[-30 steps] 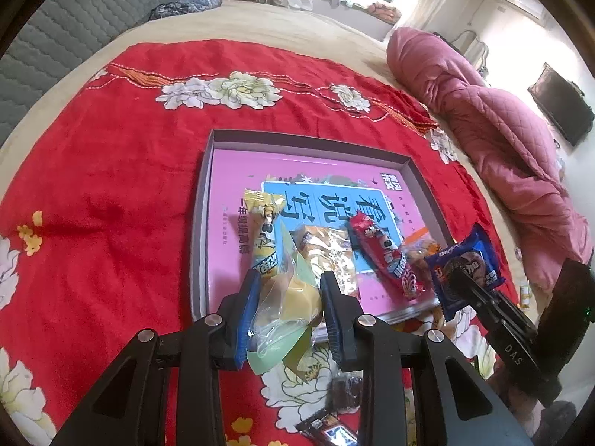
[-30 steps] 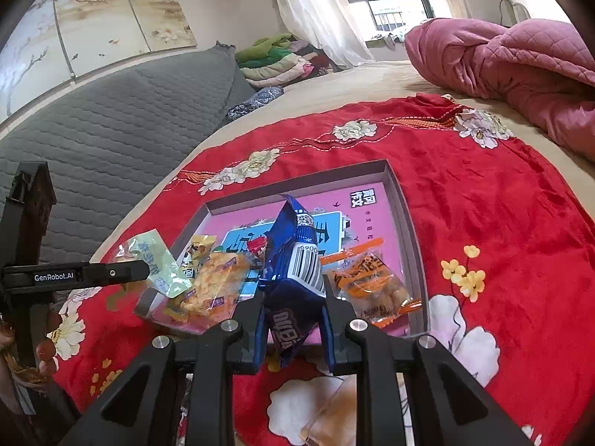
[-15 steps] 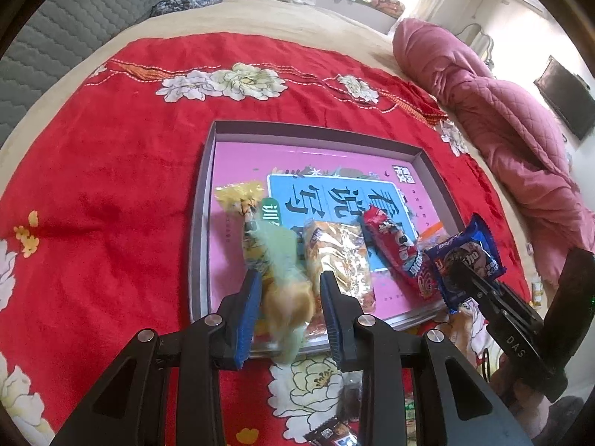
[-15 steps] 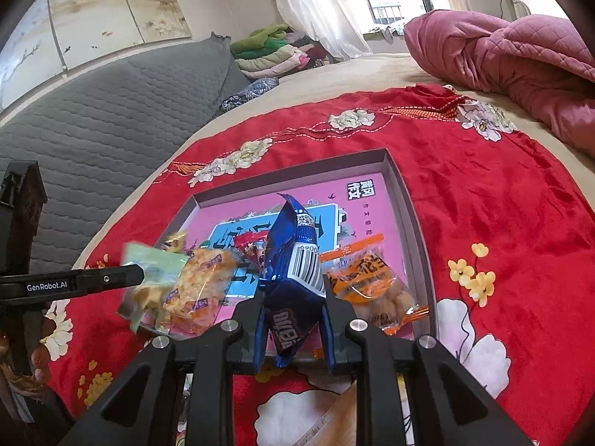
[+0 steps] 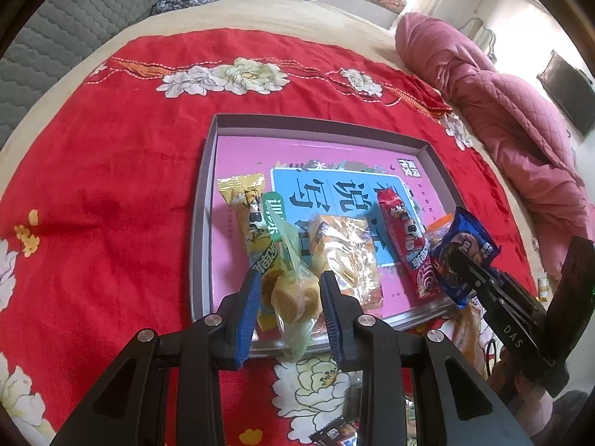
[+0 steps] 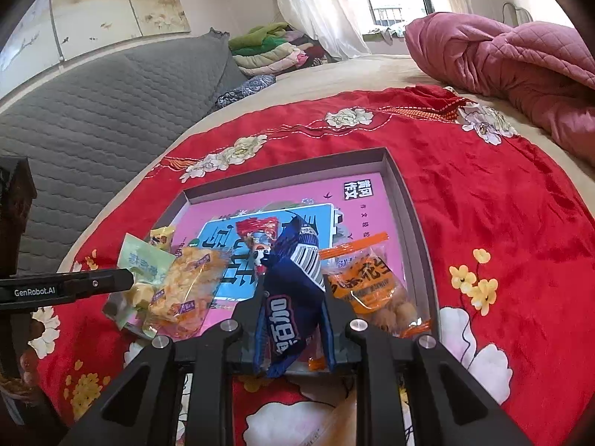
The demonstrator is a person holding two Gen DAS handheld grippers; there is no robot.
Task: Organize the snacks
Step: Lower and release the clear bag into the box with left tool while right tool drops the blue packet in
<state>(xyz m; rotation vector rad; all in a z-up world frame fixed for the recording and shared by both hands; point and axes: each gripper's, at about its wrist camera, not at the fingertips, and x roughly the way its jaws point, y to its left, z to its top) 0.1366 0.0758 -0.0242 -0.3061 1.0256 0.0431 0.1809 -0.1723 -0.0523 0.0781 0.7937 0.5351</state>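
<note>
My left gripper (image 5: 288, 291) is shut on a pale green bag of yellow candies (image 5: 292, 290), held over the near left of the grey tray (image 5: 202, 200); this bag also shows in the right wrist view (image 6: 143, 265). My right gripper (image 6: 293, 306) is shut on a blue Oreo pack (image 6: 293, 290), also seen in the left wrist view (image 5: 463, 251), over the tray's near right. In the tray lie a yellow bar (image 5: 249, 219), a golden cracker pack (image 5: 346, 256), a red pack (image 5: 407, 238) and an orange snack bag (image 6: 372, 282).
The tray sits on a red flowered cloth (image 5: 111, 186) on a bed. A pink quilt (image 5: 502, 119) lies at the right. A grey padded headboard (image 6: 93, 111) is at the left. More wrapped snacks (image 5: 334, 431) lie on the cloth below the grippers.
My left gripper has carried the green candy bag forward and lower over the tray's near left edge. My right gripper with the Oreo pack has moved slightly closer to the tray.
</note>
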